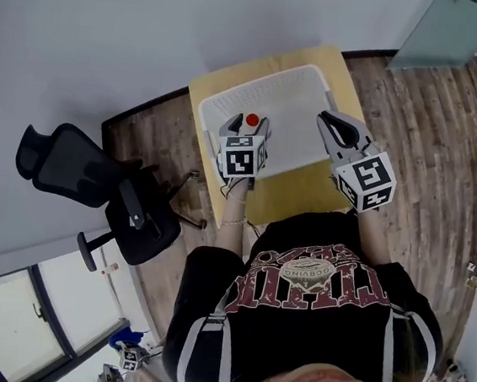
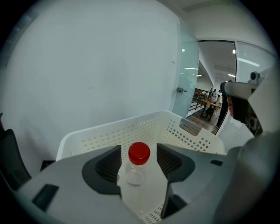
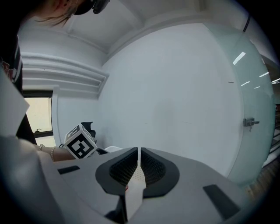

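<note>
Your left hand-held gripper point(image 1: 246, 132) is over the white plastic basket with little holes point(image 1: 275, 88). The basket sits on the yellow wooden table point(image 1: 297, 196). The left jaws are apart, and the small clear plastic bottle point(image 2: 133, 175) stands upright between them, inside the basket. Its round red cap point(image 2: 139, 153) points up. There is a gap on each side of the cap, so the jaws do not seem to be squeezing.

Your right hand-held gripper point(image 3: 139, 153) is over the right side of the basket. Its jaws are almost together, with nothing in them.

The bottle looks small and light. Its clear sides are probably thin and smooth, so they may bend or slip. Take hold of the body just under the cap. Squeeze gently and keep it upright.
</note>
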Action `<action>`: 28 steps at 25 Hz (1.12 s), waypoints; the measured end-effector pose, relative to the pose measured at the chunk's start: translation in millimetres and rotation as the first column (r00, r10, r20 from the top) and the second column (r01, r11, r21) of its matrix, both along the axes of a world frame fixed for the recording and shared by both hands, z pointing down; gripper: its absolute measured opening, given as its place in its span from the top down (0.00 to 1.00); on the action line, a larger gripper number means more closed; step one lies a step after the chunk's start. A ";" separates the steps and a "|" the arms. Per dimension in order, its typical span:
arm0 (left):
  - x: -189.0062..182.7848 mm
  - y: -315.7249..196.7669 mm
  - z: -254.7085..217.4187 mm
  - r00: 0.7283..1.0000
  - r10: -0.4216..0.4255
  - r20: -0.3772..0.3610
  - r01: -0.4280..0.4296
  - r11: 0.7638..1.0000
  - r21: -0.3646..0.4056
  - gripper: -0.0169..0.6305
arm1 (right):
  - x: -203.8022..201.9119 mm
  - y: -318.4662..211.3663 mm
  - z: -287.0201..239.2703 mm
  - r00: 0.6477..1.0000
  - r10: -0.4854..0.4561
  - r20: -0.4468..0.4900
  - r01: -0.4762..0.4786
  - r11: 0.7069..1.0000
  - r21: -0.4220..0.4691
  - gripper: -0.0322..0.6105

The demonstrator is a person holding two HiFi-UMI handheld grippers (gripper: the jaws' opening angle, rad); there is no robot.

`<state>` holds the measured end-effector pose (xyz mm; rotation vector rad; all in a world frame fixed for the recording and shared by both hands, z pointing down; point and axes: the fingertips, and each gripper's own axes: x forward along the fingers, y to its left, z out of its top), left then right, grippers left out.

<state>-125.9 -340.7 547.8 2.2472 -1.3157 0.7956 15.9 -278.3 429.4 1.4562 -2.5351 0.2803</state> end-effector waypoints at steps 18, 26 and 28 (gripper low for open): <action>2.0 -4.4 9.0 0.999 0.002 0.040 -0.003 1.000 0.019 0.67 | 67.0 14.8 4.3 0.990 0.143 0.009 -0.143 0.990 -0.020 0.92; 0.4 6.0 -20.5 0.999 -0.002 0.041 -0.001 0.997 0.072 0.67 | 103.8 29.4 -3.6 0.980 0.201 0.012 -0.201 0.980 0.006 0.92; 2.2 10.0 -30.7 0.999 -0.004 0.036 0.000 0.996 0.089 0.67 | 108.1 33.6 -4.7 0.980 0.201 0.015 -0.201 0.980 0.008 0.92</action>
